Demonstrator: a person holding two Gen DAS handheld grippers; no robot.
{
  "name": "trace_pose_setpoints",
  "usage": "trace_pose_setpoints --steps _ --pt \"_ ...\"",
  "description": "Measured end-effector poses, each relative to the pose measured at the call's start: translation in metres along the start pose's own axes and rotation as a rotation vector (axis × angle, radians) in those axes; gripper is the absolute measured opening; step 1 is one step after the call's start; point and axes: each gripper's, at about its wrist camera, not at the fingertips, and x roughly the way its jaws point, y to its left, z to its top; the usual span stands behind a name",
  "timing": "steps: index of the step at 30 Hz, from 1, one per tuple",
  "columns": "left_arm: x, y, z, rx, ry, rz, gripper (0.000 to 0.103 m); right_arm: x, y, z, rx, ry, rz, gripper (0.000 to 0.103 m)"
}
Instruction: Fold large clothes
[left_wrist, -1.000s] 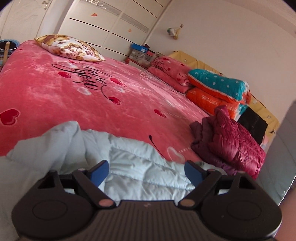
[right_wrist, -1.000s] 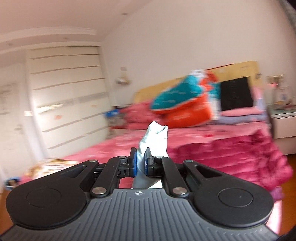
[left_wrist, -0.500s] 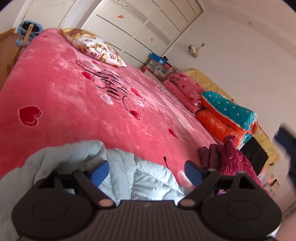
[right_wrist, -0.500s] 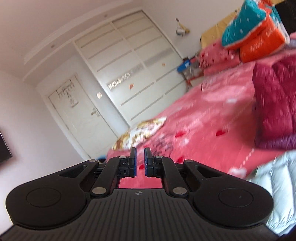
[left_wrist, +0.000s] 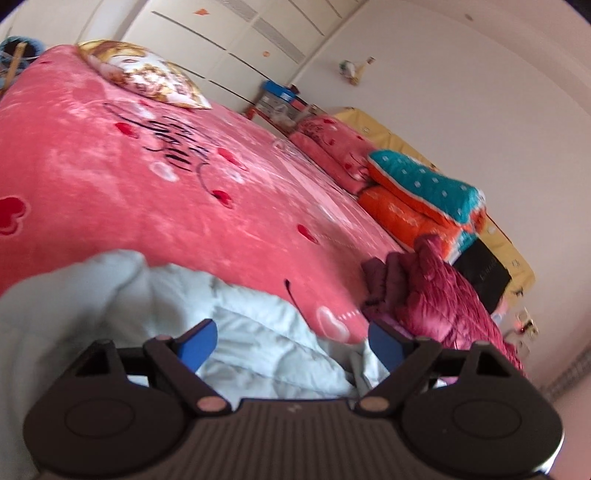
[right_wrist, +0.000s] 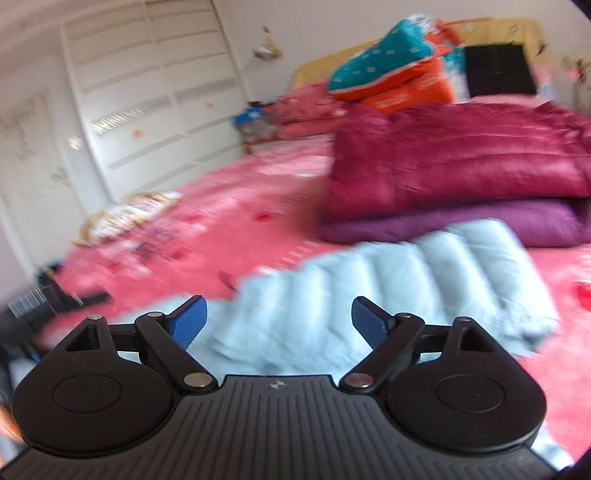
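Observation:
A pale blue quilted jacket (left_wrist: 110, 306) lies crumpled on the pink bed (left_wrist: 110, 184) close to the front edge. My left gripper (left_wrist: 291, 341) hovers open just over it, its blue pads apart with nothing pinched. In the right wrist view the same pale blue jacket (right_wrist: 388, 288) stretches out flat ahead. My right gripper (right_wrist: 279, 321) is low over it with its jaws opening wide, the fabric below them and not pressed by the pads.
A folded maroon puffer jacket (right_wrist: 454, 173) lies on the bed (right_wrist: 221, 206) right behind the blue one, also seen as the maroon jacket (left_wrist: 439, 291). Teal and orange folded quilts (left_wrist: 421, 195) and pink pillows sit by the headboard. A patterned cushion (left_wrist: 147, 74) lies far left.
My right gripper held a piece of pale fabric high up, then dropped down toward the bed and its jaws sprang apart. The left gripper stayed open over the jacket with only a slight roll.

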Motion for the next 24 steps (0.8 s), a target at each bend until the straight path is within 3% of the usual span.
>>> trace_pose_setpoints --steps 3,9,14,18,24 --pt "0.008 -0.014 -0.008 0.058 0.024 -0.025 0.089 -0.007 0.0 -0.016 -0.124 0.033 -0.125 0.103" --pt "0.033 -0.037 -0.027 0.128 0.139 -0.074 0.089 0.002 -0.01 -0.036 -0.221 0.186 -0.231 0.103" --pt "0.06 -0.044 -0.036 0.104 0.235 -0.093 0.089 -0.005 -0.032 -0.039 -0.115 0.229 -0.178 0.103" --pt "0.075 -0.054 -0.044 0.112 0.259 -0.096 0.089 0.0 -0.044 -0.041 -0.032 0.265 -0.134 0.103" --pt "0.101 -0.071 -0.055 0.146 0.287 -0.113 0.089 -0.006 -0.041 -0.064 -0.086 0.185 -0.153 0.103"
